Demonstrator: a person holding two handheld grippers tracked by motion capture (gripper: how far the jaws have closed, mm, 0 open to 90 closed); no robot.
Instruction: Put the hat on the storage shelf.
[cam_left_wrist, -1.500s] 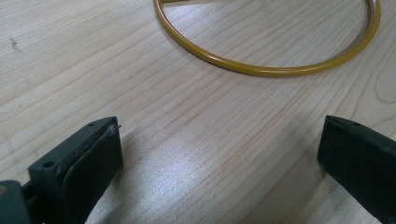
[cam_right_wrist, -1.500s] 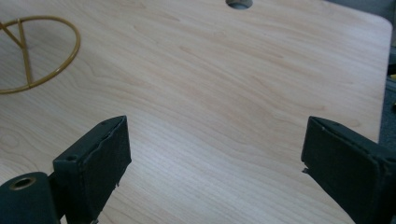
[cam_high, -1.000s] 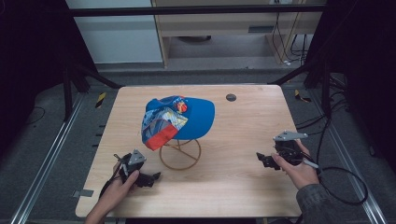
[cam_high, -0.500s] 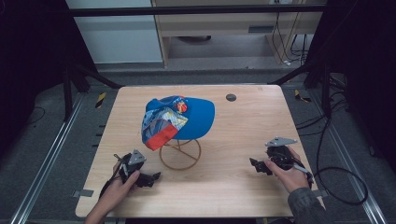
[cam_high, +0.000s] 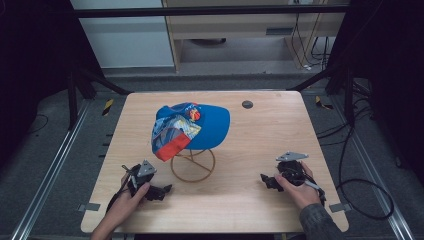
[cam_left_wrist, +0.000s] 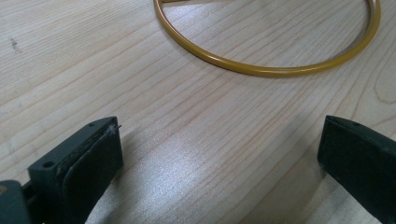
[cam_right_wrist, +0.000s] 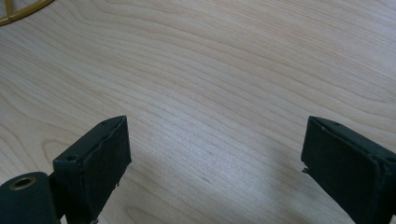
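The high view shows the blue cap (cam_high: 192, 127) on its wire stand (cam_high: 193, 165) mid-bench; the left tool (cam_left_wrist: 219, 154), jaws apart near the front edge, sees just the ring; the right tool (cam_right_wrist: 215, 158) gapes over bare wood.

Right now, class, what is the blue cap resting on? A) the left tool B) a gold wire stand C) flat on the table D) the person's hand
B: the blue cap sits atop the gold wire stand, whose ring base rests on the table.
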